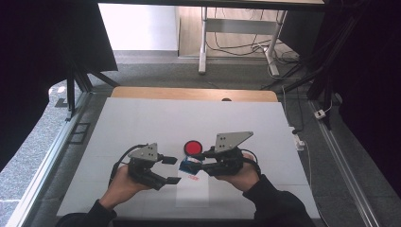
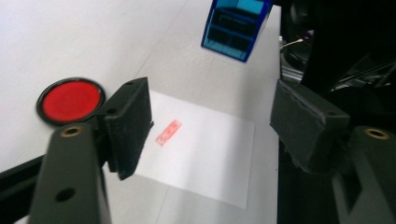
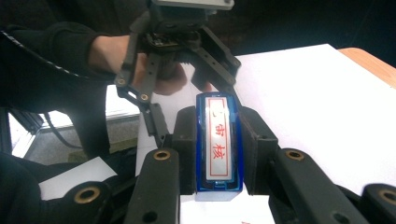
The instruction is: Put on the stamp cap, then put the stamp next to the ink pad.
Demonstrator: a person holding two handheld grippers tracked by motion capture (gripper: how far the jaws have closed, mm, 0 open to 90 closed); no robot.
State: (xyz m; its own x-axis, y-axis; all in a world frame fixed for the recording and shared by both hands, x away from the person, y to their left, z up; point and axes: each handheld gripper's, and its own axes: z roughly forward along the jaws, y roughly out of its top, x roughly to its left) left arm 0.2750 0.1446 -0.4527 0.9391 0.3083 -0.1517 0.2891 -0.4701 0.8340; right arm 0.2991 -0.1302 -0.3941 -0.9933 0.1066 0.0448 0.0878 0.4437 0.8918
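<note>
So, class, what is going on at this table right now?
A person works two hand-held grippers. The right gripper is shut on a blue stamp, held above a white sheet of paper that already carries a red imprint. The left gripper is open with nothing between its jaws. A red ink pad sits nearby.

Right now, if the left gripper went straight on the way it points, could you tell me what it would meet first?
Probably the white paper bearing the red stamp mark: the open left gripper points down at it. The blue stamp hangs farther off, above that line, though depth is unclear.
</note>
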